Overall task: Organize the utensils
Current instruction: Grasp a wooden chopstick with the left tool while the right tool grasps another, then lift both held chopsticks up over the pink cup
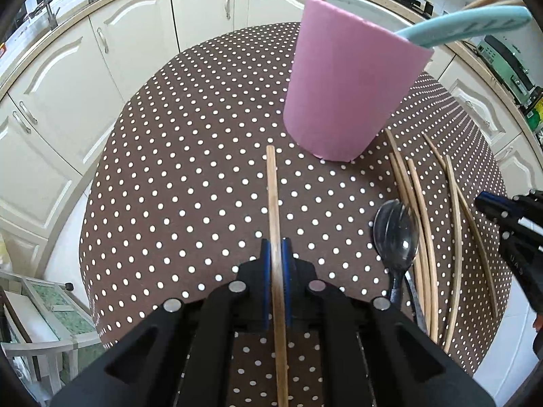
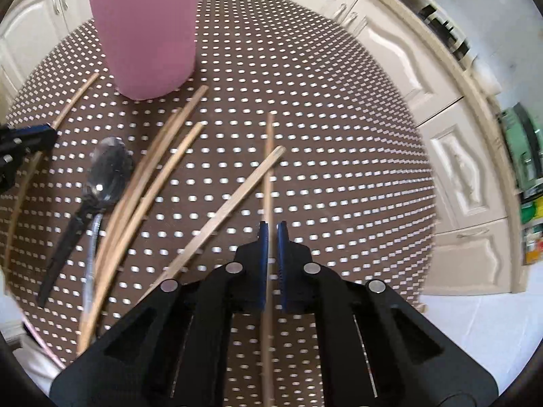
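Above the dotted table [image 1: 169, 169], each closed claw grips one chopstick: left gripper [image 1: 278, 247], chopstick [image 1: 272, 186]; right gripper [image 2: 272, 230], second chopstick [image 2: 269, 156]. Transfer step; next, tip both into the pink cup [image 1: 342, 81] at one o'clock.

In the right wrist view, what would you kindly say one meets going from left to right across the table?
Left gripper → dark metal spoon → bundle of loose wooden chopsticks → slanted single wooden chopstick → thin wooden chopstick held in the right gripper.

No readable text, label, brand or number on anything here.
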The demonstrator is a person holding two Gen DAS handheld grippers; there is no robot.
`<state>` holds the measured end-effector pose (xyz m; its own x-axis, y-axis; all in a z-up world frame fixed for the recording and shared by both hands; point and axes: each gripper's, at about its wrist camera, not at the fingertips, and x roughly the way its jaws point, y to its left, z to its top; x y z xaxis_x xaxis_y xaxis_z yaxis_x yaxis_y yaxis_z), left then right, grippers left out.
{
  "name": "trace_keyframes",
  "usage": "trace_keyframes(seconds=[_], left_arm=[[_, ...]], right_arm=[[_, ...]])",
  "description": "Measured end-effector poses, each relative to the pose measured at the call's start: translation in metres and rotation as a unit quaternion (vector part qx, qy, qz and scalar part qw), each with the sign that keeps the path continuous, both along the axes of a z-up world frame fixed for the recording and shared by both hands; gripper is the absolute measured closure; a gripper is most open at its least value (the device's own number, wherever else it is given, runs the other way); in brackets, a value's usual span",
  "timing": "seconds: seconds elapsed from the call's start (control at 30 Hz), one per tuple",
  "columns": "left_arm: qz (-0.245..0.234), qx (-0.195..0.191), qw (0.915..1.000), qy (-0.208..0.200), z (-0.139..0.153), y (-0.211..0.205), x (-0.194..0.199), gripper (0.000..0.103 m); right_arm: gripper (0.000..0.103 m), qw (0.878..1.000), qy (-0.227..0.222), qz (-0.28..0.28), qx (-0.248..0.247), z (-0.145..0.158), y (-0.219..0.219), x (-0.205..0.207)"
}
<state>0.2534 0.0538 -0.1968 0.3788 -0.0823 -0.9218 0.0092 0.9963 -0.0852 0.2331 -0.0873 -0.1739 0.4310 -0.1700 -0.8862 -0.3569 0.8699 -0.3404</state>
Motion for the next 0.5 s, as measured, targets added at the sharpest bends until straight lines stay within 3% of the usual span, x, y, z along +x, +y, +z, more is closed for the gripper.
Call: trace_keyframes(seconds=[0.07,0.23,0.5], left_arm=[[-0.005,0.007,1.0,0.0,-0.001,-0.004,0.003,0.096],[-0.003,-0.011,0.9999,-0.002,-0.001,0.004,0.0,0.096],[0.008,-0.04,0.9991,-0.013,0.002,0.021,-0.009,0.097]], right_arm=[[0.097,1.0,-0.005,-0.009,-0.012,-0.002,-0.001,0.002],[0.097,0.993,0.061,-0.029,0.098,-0.004,-0.031,0.004],[0.096,0.989,0.076,-0.037,0.124,-0.003,-0.062,0.031]])
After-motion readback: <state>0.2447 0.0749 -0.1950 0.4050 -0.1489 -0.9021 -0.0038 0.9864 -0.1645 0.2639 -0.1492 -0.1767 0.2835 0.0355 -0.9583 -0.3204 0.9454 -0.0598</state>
